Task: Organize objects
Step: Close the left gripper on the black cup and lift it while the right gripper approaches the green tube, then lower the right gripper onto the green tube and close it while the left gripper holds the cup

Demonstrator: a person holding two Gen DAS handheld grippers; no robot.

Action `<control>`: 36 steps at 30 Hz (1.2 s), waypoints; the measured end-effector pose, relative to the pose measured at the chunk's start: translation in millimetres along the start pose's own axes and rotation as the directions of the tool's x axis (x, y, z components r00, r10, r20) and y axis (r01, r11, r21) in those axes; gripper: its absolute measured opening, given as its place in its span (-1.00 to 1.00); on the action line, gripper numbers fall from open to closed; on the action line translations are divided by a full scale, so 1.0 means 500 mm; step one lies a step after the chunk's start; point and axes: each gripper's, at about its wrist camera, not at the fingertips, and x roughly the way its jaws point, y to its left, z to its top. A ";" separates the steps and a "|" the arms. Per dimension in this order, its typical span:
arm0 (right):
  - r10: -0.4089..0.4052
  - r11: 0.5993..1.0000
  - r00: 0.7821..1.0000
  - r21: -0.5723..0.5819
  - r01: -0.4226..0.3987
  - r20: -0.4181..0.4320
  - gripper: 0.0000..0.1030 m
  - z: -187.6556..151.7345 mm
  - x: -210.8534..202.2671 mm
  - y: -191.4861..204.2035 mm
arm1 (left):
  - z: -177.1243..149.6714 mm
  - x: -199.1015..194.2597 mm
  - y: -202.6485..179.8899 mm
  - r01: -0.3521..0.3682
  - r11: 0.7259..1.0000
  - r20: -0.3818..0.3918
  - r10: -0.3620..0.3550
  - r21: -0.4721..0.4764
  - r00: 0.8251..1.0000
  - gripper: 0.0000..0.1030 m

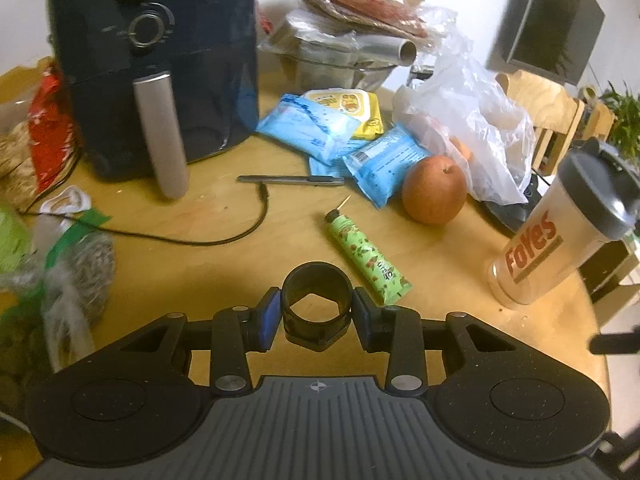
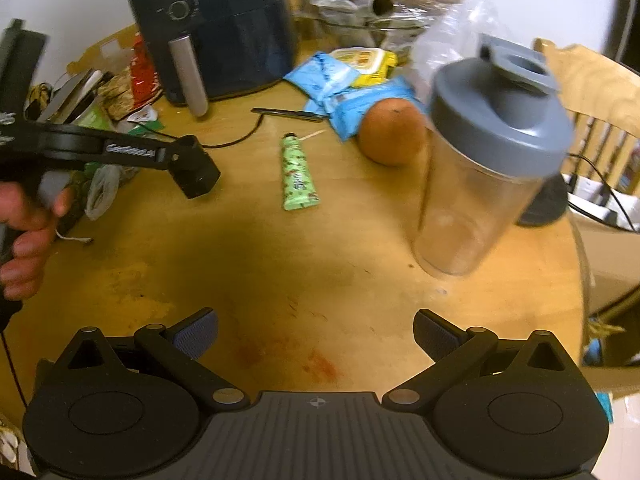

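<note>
My left gripper (image 1: pixel 317 316) is shut on a short black ring-shaped cap (image 1: pixel 316 280), held just above the wooden table (image 1: pixel 224 268). The right wrist view shows that same left gripper (image 2: pixel 196 178) at the left, in a person's hand (image 2: pixel 28 224), with the black cap at its tip. My right gripper (image 2: pixel 316 334) stands open over bare table, nothing between its fingers. A green tube (image 1: pixel 368 258) (image 2: pixel 298 174) lies mid-table. An orange-brown fruit (image 1: pixel 434 190) (image 2: pixel 392 132) sits beside blue wipe packets (image 1: pixel 308 126). A clear shaker bottle (image 1: pixel 560 232) (image 2: pixel 480 160) with a grey lid stands at the right.
A dark air fryer (image 1: pixel 152 64) stands at the back left, with a black cable (image 1: pixel 200 240) and a pen (image 1: pixel 290 179) in front of it. A plastic bag (image 1: pixel 464 120), a yellow packet (image 1: pixel 352 108) and stacked wrapped items fill the back. Steel scourers (image 1: pixel 80 264) lie at the left.
</note>
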 end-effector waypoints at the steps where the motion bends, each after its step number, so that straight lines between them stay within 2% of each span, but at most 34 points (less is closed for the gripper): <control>1: 0.008 1.000 1.000 -0.007 -0.008 0.001 1.00 0.004 0.005 0.002 | -0.003 -0.009 0.003 -0.001 1.000 0.003 0.001 -0.007 1.000 -0.27; 14: 0.082 0.990 0.996 -0.120 -0.077 0.043 1.00 0.077 0.061 0.045 | -0.034 -0.143 0.042 -0.028 0.993 0.087 0.038 -0.115 0.995 -0.27; 28: 0.090 0.986 0.996 -0.141 -0.092 -0.020 1.00 0.085 0.166 0.073 | -0.158 -0.202 0.092 -0.094 0.963 0.019 0.102 -0.251 0.995 -0.27; 36: 0.085 0.981 0.996 -0.177 -0.080 0.016 1.00 0.125 0.176 0.095 | -0.210 -0.241 0.118 -0.120 0.944 0.007 0.129 -0.308 0.992 -0.27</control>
